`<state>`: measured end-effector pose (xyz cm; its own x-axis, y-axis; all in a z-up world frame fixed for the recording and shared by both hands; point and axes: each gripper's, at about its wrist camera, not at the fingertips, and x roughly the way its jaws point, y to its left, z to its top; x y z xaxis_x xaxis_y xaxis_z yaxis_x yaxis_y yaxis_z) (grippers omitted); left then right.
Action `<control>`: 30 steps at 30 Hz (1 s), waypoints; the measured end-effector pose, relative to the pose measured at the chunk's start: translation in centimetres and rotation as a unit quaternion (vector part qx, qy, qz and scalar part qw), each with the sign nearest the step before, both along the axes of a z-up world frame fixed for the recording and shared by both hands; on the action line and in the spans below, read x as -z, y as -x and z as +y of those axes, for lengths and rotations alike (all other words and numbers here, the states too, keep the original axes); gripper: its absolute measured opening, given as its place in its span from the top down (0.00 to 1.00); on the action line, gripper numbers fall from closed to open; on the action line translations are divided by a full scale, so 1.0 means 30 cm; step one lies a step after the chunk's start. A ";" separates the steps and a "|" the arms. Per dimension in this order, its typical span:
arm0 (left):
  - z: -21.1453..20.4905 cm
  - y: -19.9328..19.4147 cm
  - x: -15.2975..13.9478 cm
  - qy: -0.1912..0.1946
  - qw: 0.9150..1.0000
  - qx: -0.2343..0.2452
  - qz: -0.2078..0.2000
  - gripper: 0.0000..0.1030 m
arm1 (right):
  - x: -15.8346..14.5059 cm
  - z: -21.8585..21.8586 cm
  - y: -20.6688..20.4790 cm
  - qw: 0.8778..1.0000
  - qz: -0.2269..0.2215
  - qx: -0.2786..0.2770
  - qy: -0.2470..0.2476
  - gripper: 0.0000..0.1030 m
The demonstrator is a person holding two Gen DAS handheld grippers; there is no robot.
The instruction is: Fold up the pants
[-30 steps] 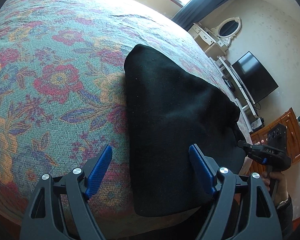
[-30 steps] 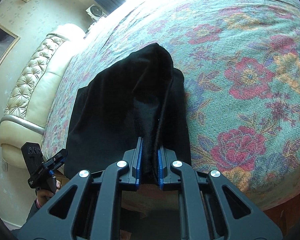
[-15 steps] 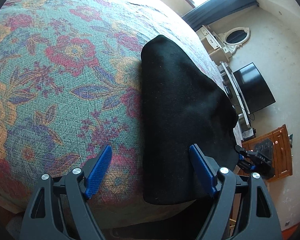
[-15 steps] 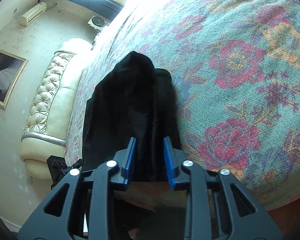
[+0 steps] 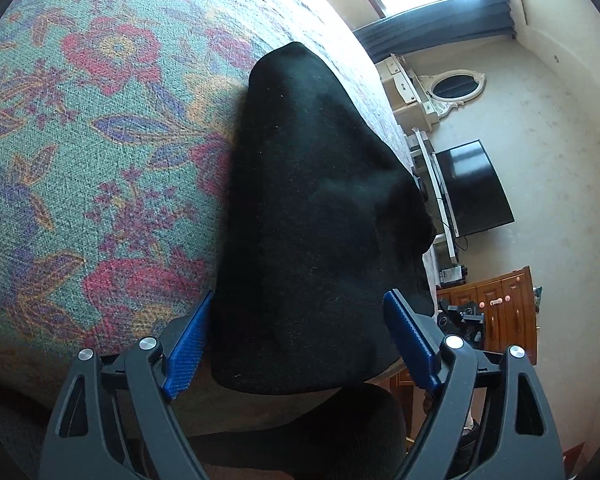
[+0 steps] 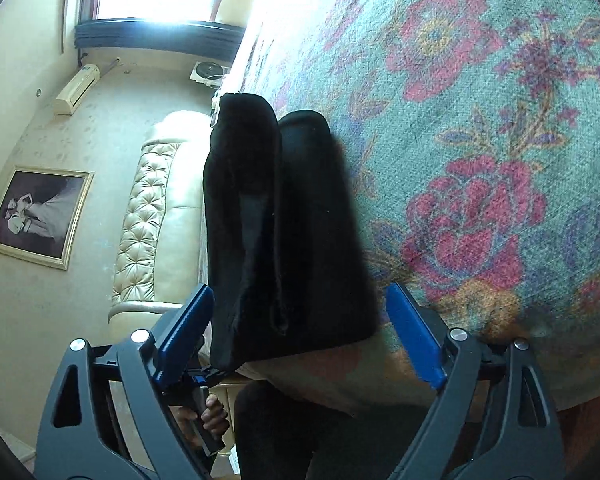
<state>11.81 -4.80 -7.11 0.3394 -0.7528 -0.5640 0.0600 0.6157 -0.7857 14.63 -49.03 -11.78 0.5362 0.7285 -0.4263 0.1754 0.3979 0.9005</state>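
The black pants (image 5: 316, 224) lie folded in a long bundle on the floral bedspread (image 5: 92, 152), their near end at the bed's front edge. My left gripper (image 5: 296, 340) is open, its blue fingers on either side of the near end, not closed on it. In the right wrist view the pants (image 6: 284, 232) show stacked layers on the bedspread (image 6: 500, 140). My right gripper (image 6: 300, 336) is open wide with the near end between its fingers.
A TV (image 5: 476, 188), a white dresser with an oval mirror (image 5: 456, 88) and a wooden cabinet (image 5: 496, 308) stand past the bed. A tufted cream headboard (image 6: 152, 216) and a framed picture (image 6: 36, 216) show in the right wrist view.
My right gripper was shut on the pants' edge and has opened wide, letting them go. Both grippers have moved in toward the near end. The left stayed open.
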 end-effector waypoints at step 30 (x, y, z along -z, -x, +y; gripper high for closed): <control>0.024 0.023 0.008 -0.081 0.994 0.013 -0.072 0.62 | -0.014 0.096 -0.004 0.992 -0.017 -0.059 0.107 0.57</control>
<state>11.13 -4.07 -7.36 0.4069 -0.6665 -0.6246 0.1832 0.7295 -0.6590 14.73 -46.15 -11.35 0.4690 0.6820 -0.5612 0.0860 0.5971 0.7975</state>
